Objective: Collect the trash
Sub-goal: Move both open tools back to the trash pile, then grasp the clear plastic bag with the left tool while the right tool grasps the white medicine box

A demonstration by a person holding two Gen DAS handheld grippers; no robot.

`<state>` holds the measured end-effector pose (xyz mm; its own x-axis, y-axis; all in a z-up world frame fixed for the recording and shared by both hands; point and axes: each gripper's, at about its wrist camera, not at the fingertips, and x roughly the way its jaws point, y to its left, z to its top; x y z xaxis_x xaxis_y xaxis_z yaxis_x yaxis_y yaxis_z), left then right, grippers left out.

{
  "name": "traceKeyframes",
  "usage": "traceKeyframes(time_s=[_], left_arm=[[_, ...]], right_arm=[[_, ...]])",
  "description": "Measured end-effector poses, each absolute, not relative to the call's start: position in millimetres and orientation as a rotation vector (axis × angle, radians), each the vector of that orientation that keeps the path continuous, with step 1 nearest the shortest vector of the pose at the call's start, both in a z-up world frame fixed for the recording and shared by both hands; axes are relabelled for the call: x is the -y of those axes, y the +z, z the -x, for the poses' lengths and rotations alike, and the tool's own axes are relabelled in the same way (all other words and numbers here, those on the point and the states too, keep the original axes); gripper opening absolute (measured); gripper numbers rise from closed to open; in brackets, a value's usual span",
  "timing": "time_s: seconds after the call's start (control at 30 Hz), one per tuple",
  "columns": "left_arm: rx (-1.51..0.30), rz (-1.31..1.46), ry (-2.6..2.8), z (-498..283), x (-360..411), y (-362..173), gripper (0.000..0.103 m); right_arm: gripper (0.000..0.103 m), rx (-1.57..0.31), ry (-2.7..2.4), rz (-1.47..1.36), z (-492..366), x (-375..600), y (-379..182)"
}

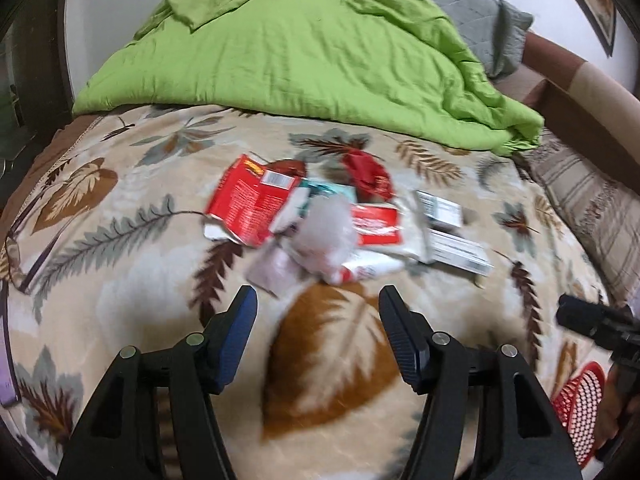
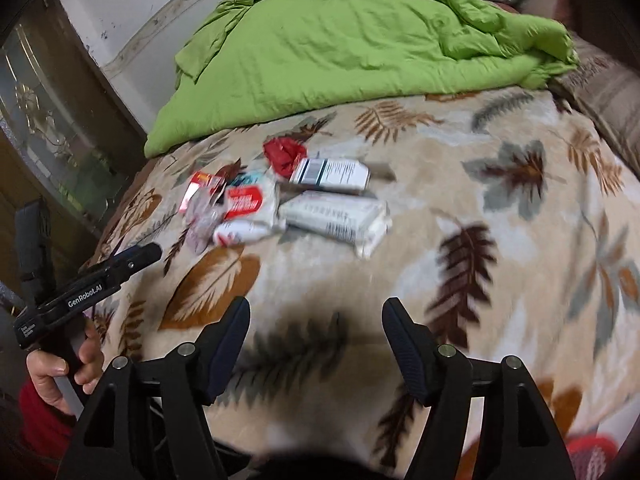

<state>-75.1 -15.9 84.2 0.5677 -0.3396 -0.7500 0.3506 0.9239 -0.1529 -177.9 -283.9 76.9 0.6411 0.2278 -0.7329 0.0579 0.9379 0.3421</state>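
— Where's the trash?
— Heaped on the leaf-print blanket (image 1: 120, 272), just ahead: wrappers and packets (image 1: 344, 220).
— Your grippers?
— My left gripper (image 1: 318, 300) and right gripper (image 2: 316, 312) both gape, holding nothing.

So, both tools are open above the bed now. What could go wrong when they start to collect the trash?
1. The wrappers lie overlapped in one heap, so a grasp on one may drag or scatter others.
2. The leaf-print blanket is soft; the left tool or right tool might pinch fabric together with thin trash.
3. The red mesh basket sits at the picture's edge, near the person's side, so light pieces could drop on the way.
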Motion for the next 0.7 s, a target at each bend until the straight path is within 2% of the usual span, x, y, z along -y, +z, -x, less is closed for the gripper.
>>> traceKeyframes(time_s=[0.23, 0.43, 0.6, 0.7], left_arm=[[-0.899, -0.031, -0.398, 26.1, 20.4, 54.7, 0.062], [-0.892, -0.13, -0.456, 17.5, 42.4, 38.2, 0.062], [-0.906, -0.098, -0.453, 2.6, 40.5, 30.8, 0.062], [-0.911, -0.067, -0.461, -0.1, 35.5, 30.7, 0.053]], right_arm=[[0.074, -0.901, 0.089, -0.365, 120.6, 305.4, 62.6], [0.074, -0.929, 0.102, -0.41, 80.2, 317.6, 42.2], [0.074, -0.956, 0.131, -0.473, 48.7, 320.4, 20.8], [0.074, -0.982, 0.173, -0.513, 43.1, 315.0, 11.2]])
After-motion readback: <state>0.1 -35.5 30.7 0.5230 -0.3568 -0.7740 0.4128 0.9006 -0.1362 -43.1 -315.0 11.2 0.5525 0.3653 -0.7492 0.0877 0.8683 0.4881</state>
